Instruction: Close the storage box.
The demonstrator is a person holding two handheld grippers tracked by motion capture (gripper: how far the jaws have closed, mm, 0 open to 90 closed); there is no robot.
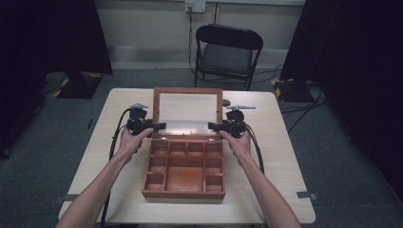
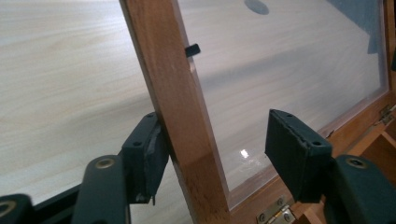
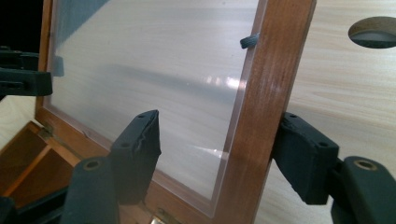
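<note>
While the wooden box sits mid-table, I bracket its raised glass-paned lid: my left gripper and right gripper each straddle a side rail, one pad touching, neither pinching yet. Next I judge both must clamp evenly before swinging it.

Black folding chair on grey carpet

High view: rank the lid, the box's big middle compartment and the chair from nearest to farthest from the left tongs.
1. Lid, its left edge right at the left tongs.
2. Middle compartment, toward the person.
3. Chair, beyond the table.
</note>
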